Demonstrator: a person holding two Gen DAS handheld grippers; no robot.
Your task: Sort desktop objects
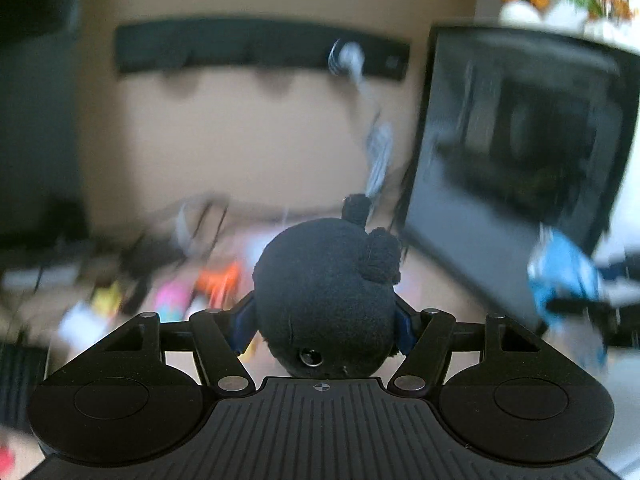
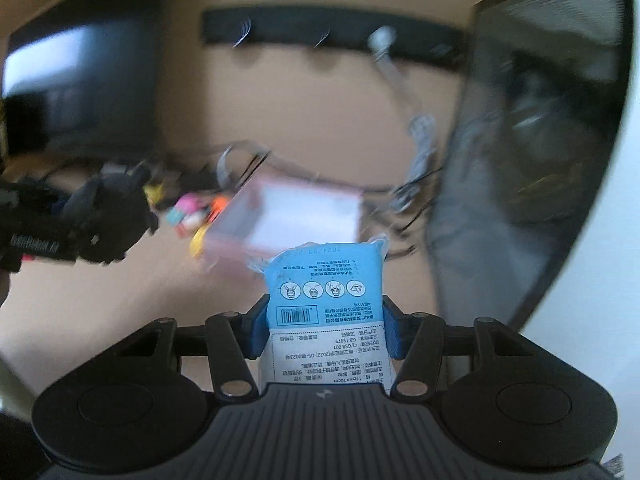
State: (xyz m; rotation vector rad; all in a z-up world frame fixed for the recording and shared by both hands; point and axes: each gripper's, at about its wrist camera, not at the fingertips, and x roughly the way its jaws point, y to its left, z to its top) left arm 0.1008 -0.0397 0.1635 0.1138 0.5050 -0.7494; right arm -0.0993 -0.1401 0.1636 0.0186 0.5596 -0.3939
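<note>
- The left tongs (image 1: 322,320) are closed on a round, dark navy plush toy with small knobbly ears (image 1: 326,300); blue pads (image 1: 242,326) press on both its sides, and it is held above the surface.
- The right tongs (image 2: 325,328) grip a flat blue and white plastic packet printed with a barcode and small text (image 2: 326,304), which stands upright between their blue pads (image 2: 390,330).
- Below lies a tan wooden surface (image 2: 120,300), heavily blurred.
- On it sits a shallow translucent pink tray with a white base (image 2: 296,216).
- Just left of the tray lies a cluster of small bright pink, orange and yellow items (image 2: 196,212), too blurred to identify.
- A dark monitor screen (image 2: 532,140) stands at the right edge.
- A long black bar (image 1: 260,50) is fixed to the beige wall (image 1: 240,128), with grey cables (image 1: 378,156) hanging below it.
</note>
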